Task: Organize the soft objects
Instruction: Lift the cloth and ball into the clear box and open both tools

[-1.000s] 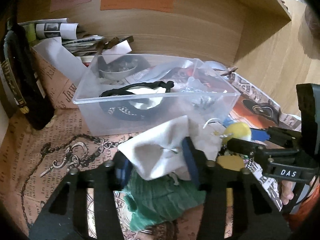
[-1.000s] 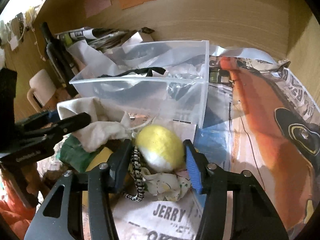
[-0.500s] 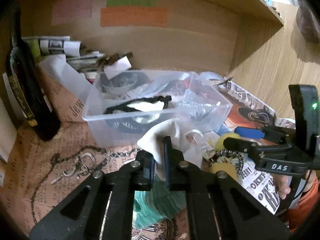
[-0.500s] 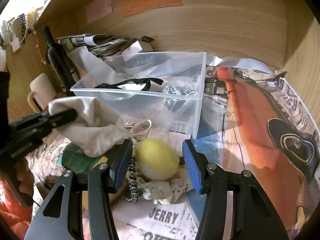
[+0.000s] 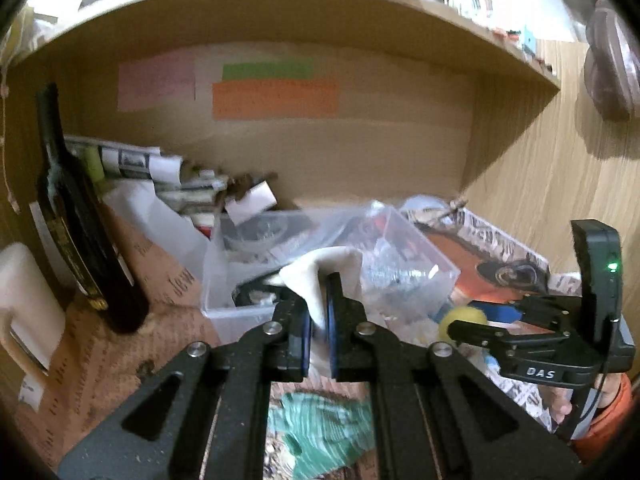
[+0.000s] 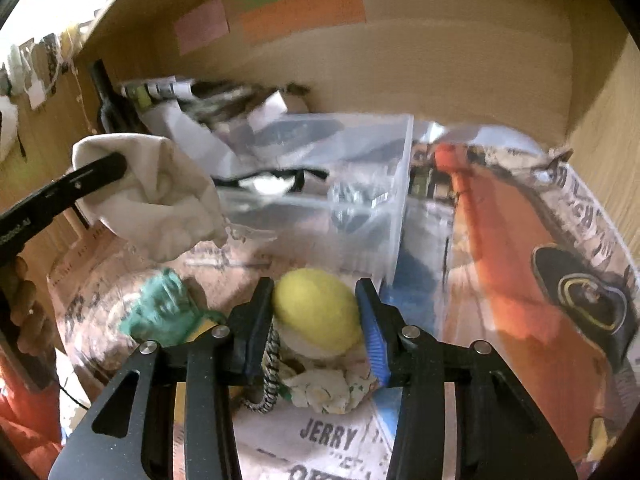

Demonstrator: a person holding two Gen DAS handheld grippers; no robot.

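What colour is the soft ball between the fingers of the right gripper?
Yellow, with a whitish underside. The soft ball shows best in the right wrist view.

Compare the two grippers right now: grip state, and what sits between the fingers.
The left gripper is shut on the cream cloth, lifted off the surface; the right gripper is open, low, straddling the yellow ball without clamping it. The cloth hangs limp; the ball sits round. Both point toward the clear bin.

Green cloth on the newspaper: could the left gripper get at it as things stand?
Probably not yet. The left gripper is shut on the beige cloth and lifted above the green cloth. Nothing lies on the green cloth, but the jaws would first have to drop the beige one, likely into the clear bin.
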